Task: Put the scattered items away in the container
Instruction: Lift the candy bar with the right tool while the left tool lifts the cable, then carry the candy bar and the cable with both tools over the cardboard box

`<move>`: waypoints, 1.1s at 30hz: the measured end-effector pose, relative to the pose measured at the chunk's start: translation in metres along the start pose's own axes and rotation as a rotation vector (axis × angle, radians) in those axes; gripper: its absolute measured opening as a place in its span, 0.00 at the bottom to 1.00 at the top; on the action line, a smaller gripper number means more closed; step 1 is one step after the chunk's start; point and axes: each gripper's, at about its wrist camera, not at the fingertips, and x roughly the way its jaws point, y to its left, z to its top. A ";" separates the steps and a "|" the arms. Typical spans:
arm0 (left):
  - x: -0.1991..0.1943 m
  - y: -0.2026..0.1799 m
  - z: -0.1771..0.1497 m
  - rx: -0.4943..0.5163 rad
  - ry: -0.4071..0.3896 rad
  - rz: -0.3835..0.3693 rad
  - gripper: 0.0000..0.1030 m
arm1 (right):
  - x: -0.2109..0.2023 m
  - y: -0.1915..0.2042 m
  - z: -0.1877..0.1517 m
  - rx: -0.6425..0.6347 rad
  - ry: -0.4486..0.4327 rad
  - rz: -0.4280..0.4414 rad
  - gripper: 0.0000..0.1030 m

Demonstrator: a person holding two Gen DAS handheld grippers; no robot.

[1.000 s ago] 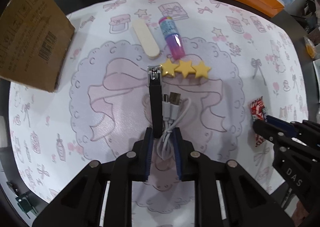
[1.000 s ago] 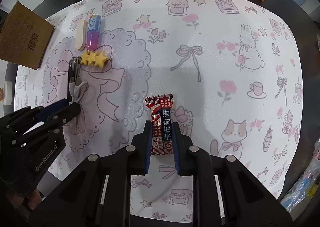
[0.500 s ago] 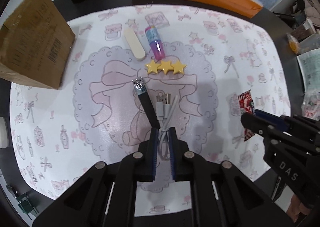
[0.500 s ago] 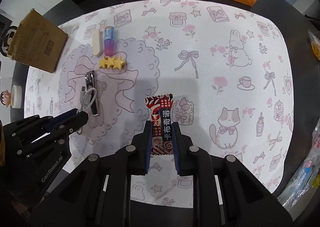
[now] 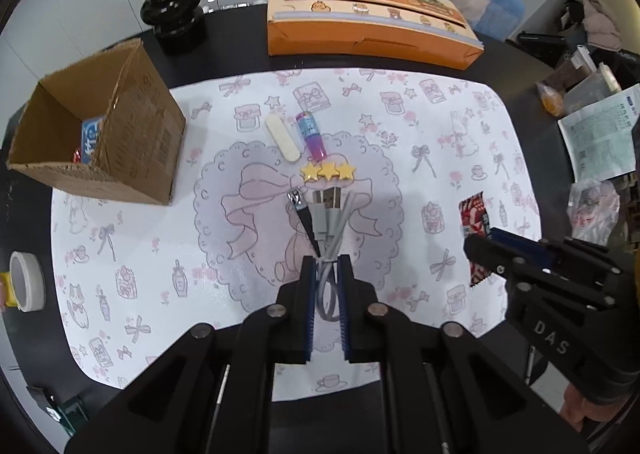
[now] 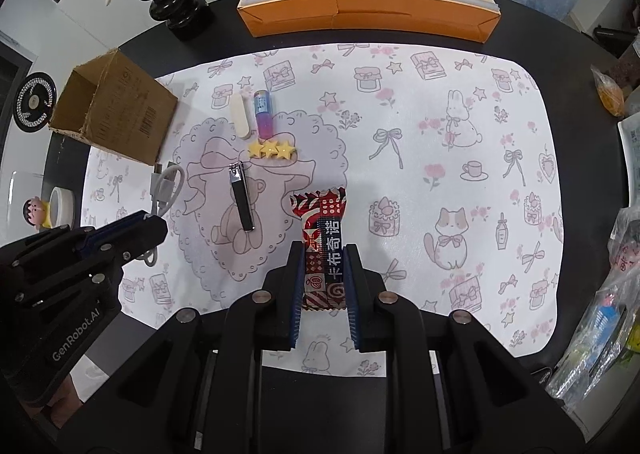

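Now | left hand-held gripper (image 5: 325,268) clamped on cable (image 5: 332,230), lifted clear of mat (image 5: 400,158) | right hand-held gripper (image 6: 323,254) clamped on snack (image 6: 323,242), likewise raised | both pinched mid-body, likely for carrying to box (image 5: 132,134), open at left | clipper (image 6: 242,200), stars (image 6: 271,149) left on surface.

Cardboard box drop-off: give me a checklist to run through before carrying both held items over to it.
1. Left hand-held gripper grips the white cable: ok, pads closed on its loop.
2. Right hand-held gripper grips the snack packet: ok, pinched between both pads.
3. Nail clipper not caught up with the cable: ok, the right wrist view shows it lying on the mat by itself.
4. Cardboard box open at the top: ok.
5. Room inside the box: cannot tell, only a blue packet at the bottom is visible.
6. Cable ends hanging free of the star clip: cannot tell.
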 end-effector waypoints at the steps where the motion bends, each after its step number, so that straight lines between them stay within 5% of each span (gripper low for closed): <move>1: -0.004 0.001 0.000 0.004 -0.004 0.002 0.10 | -0.002 0.002 -0.001 0.003 -0.002 0.001 0.19; 22: -0.117 0.042 0.010 0.045 -0.093 0.001 0.10 | -0.103 0.075 0.006 -0.001 -0.109 -0.022 0.19; 33: -0.140 0.100 0.016 0.021 -0.115 0.003 0.10 | -0.110 0.137 0.020 -0.015 -0.129 -0.013 0.19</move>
